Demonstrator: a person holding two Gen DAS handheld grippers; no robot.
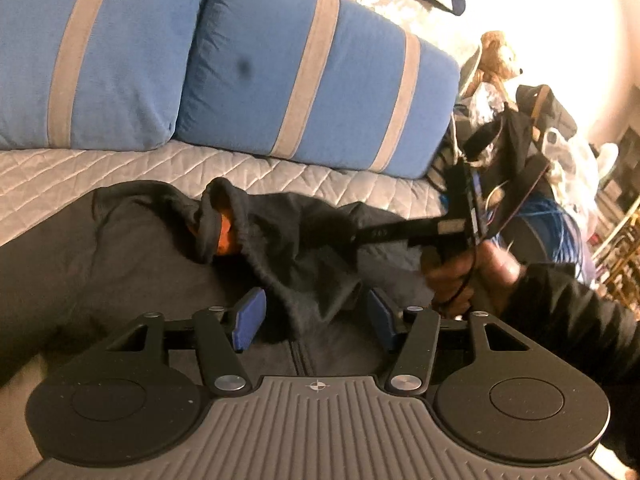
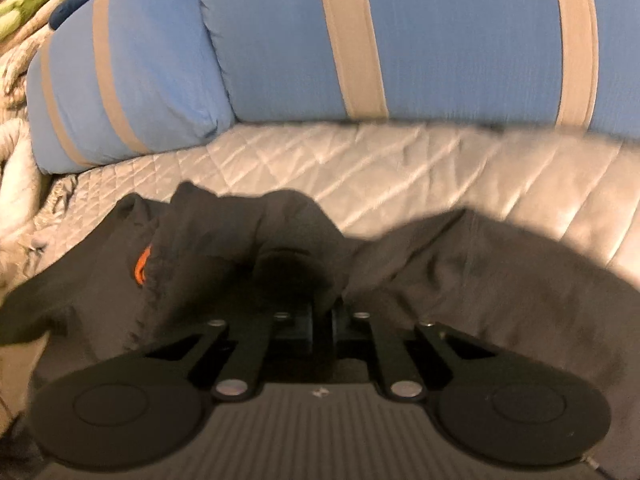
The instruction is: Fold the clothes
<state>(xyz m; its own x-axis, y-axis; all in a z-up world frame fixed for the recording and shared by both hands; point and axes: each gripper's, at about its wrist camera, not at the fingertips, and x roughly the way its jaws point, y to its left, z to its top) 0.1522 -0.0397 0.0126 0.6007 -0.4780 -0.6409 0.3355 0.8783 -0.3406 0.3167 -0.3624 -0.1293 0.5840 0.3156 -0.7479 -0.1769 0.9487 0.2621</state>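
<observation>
Left gripper, seen from its own wrist camera: the two blue-padded fingers stand wide apart and released, with a hanging fold of the dark grey garment dipping between them without being pinched. Right gripper, seen from its own camera: the jaws are drawn together and clenched on a bunched ridge of the same garment, which rises in a peak directly ahead of the fingertips. From the left wrist view the right gripper's black body is seen at the right side, carried by a hand in a dark sleeve, blurred. The garment lies spread across the near part of the quilted bed cover, reaching toward the cover's near edge; a ribbed opening with an orange lining is turned up near the garment's middle, and an orange mark shows on its left part in the right wrist view. Two blue pillows with beige stripes rest along the far edge of the cover, well apart from the garment. A teddy bear sits among cluttered items beyond the bed's right edge.
</observation>
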